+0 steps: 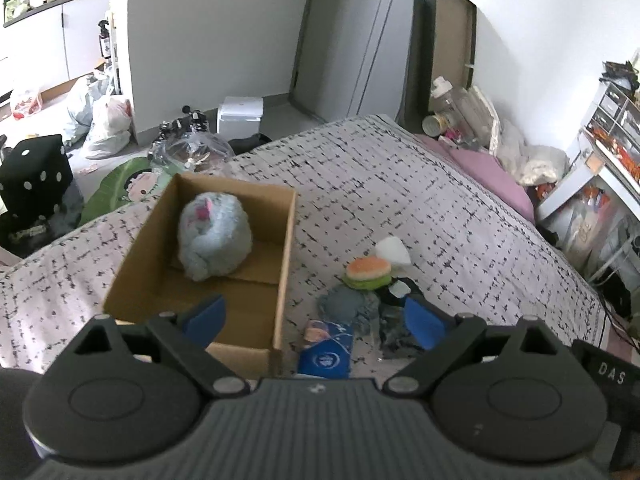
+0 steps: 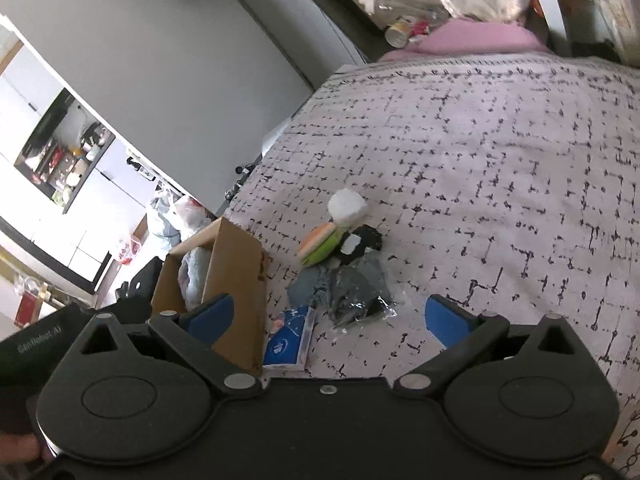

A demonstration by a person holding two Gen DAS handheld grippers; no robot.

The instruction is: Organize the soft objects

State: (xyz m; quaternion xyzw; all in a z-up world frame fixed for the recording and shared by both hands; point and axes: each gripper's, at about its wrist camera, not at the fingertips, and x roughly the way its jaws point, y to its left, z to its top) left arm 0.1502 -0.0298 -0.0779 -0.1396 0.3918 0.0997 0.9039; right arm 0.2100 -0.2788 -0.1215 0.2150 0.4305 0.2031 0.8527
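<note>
A cardboard box (image 1: 286, 240) (image 2: 236, 264) stands on the bed and holds a pale blue plush (image 1: 214, 236) (image 2: 192, 270). Right of the box lies a pile: a burger-shaped plush (image 1: 368, 272) (image 2: 320, 244), a white soft piece (image 1: 392, 250) (image 2: 347, 205), a grey-blue cloth (image 1: 344, 304) (image 2: 304, 290), a dark bagged item (image 1: 394, 320) (image 2: 356, 294) and a blue tissue pack (image 1: 328, 350) (image 2: 288, 340). My left gripper (image 1: 316, 320) is open and empty above the box's near corner. My right gripper (image 2: 328, 318) is open and empty above the pile's near side.
The bed has a pale cover with black marks (image 1: 400, 184) (image 2: 500, 160). A pink pillow (image 1: 492, 176) (image 2: 480, 38), bottles and a can (image 1: 438, 124) sit at the head. Bags (image 1: 108, 124) and a black dotted stool (image 1: 36, 176) stand on the floor left.
</note>
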